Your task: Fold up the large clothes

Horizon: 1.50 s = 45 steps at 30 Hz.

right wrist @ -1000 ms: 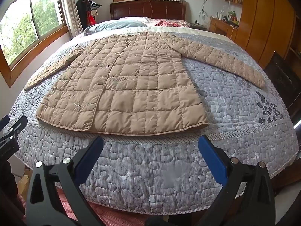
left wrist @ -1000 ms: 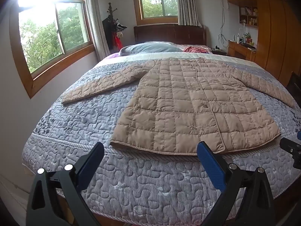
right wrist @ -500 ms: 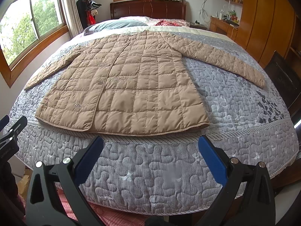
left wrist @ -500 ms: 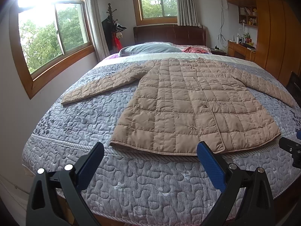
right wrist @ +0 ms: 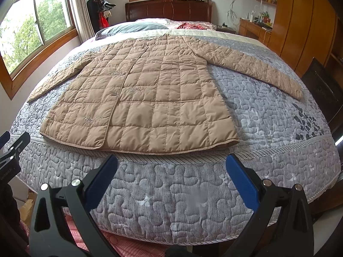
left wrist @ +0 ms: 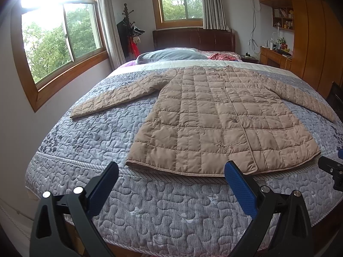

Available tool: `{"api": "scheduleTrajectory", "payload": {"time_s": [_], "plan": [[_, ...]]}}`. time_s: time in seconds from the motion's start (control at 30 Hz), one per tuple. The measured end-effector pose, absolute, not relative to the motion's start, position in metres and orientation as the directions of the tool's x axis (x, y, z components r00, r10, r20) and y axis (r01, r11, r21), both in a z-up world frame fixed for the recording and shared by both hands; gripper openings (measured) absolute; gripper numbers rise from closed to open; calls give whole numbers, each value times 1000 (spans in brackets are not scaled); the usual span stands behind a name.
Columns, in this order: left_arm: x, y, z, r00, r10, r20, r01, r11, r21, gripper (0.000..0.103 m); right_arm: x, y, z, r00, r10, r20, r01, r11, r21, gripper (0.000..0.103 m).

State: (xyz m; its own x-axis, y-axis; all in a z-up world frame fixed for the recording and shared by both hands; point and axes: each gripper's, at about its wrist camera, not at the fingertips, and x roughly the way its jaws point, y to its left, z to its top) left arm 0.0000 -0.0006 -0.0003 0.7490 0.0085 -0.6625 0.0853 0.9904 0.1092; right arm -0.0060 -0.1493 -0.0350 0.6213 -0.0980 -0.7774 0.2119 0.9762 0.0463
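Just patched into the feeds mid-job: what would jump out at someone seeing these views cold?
A tan quilted long coat lies spread flat, front up, across the grey quilted bedspread, both sleeves stretched out to the sides. The left gripper and right gripper hang at the foot of the bed, jaws wide open, holding nothing.

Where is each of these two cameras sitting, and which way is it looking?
Left wrist view: sits on the left gripper at the foot of the bed, looking up it towards the headboard; its own open fingers show, and the other gripper's tip at the right edge.
Right wrist view: sits on the right gripper, further right, facing the same way; its open fingers show, and the left gripper at the left edge.
Both share the tan quilted coat lying flat, the pillow and the windows.
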Motion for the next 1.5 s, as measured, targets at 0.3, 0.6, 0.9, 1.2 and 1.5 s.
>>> {"api": "scheduleTrajectory", "payload": {"time_s": [0.3,0.6,0.9,1.2,1.5], "plan": [[0,0,-1,749,9,-662,85,990,109,99,-5,-149,-38,620,-97,-778,209,977,45,100],[1,1,-1,749,9,-663,84,991,108,99,-3,-148,-38,620,-98,-779,208,977,43,100],[1,1,-1,749,10,-662,83,991,108,99,0,-148,-37,616,-93,-782,203,978,43,100],[2,1,-1,749,10,-663,84,990,110,99,1,-147,-38,616,-94,-782,203,978,43,100],[20,3,-7,732,5,-682,93,990,108,99,15,-151,-41,609,-71,-790,199,978,65,100]]}}
